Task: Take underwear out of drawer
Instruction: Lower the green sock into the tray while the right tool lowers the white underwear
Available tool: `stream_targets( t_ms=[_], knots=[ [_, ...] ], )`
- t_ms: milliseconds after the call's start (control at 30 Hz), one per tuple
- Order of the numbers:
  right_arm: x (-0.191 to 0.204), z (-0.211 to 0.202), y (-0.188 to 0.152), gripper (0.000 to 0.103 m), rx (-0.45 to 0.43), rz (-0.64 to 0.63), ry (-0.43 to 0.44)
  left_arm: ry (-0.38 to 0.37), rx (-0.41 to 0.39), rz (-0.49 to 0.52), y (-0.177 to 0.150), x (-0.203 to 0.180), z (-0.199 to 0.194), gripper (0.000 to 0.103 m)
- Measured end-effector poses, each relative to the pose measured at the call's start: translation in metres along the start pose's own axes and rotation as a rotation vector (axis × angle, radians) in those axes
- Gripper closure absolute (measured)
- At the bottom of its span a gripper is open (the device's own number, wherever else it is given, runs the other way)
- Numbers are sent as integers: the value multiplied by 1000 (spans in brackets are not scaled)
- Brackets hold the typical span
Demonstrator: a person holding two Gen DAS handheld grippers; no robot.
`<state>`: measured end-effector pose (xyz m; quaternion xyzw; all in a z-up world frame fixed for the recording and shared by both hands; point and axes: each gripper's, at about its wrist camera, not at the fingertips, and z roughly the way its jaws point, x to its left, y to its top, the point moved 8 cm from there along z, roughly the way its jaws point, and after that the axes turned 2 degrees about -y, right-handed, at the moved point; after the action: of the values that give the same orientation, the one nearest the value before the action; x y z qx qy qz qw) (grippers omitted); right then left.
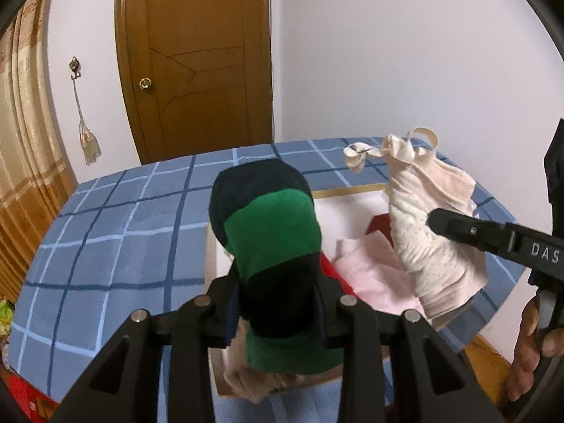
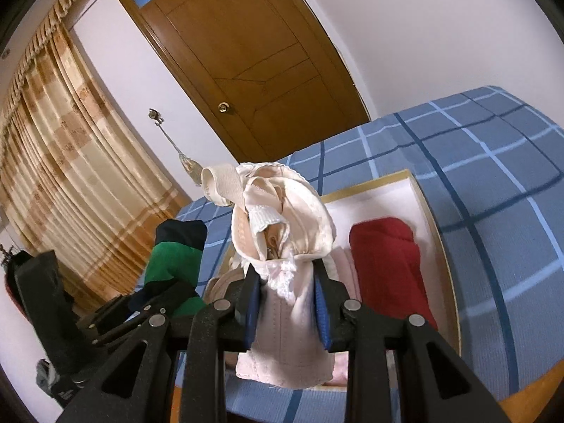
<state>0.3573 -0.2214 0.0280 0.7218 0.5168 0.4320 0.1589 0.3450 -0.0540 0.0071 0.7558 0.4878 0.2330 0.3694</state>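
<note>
At centre bottom of the left wrist view, left gripper [image 1: 278,303]: clenched on a green-and-navy garment [image 1: 271,232], which stands up between the fingers above the drawer. Drawer [image 1: 352,208]: white-walled, wood-rimmed, lying on a bed with a blue checked cover [image 1: 116,232]; holds a pale pink folded garment [image 1: 370,271] and a red item [image 1: 380,224]. Right of frame, right gripper [image 1: 437,224]: black finger entering from the right edge, pressed into a cream undergarment [image 1: 423,218] that hangs above the drawer. Upper centre: brown wooden door [image 1: 197,63]. Left edge: gold curtain [image 1: 24,162].

At centre bottom of the right wrist view, right gripper [image 2: 287,296]: blue-padded fingers clamped on the cream undergarment [image 2: 282,218], elastic strap looped at its top, raised over the drawer [image 2: 416,190]. Red item [image 2: 387,264]: right of centre, inside the drawer, beside the pink garment [image 2: 343,268]. Lower left: left gripper [image 2: 165,299] grasping the green-and-navy garment [image 2: 172,257]. Behind: door [image 2: 253,56], curtain [image 2: 70,162], checked bed cover [image 2: 493,176].
</note>
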Motion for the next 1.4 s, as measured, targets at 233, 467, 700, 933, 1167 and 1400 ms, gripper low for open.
stream_targets(
  t_ms=[233, 467, 700, 933, 1167, 1400],
  knots=[
    [1, 44, 8, 74, 42, 19, -38, 37, 64, -4, 14, 12, 38, 71],
    [-2, 76, 12, 74, 70, 20, -99, 24, 126, -4, 18, 16, 69, 71],
    [-3, 108, 13, 74, 138, 32, -129, 47, 147, 3, 23, 20, 91, 75],
    [-1, 129, 14, 74, 180, 12, -154, 80, 161, -19, 21, 29, 112, 77],
    [-5, 149, 5, 73, 228, 10, -177, 115, 200, -1, 10, 32, 132, 77],
    [-14, 162, 2, 70, 259, 4, -180, 173, 224, 41, 3, 27, 147, 64]
  ],
)
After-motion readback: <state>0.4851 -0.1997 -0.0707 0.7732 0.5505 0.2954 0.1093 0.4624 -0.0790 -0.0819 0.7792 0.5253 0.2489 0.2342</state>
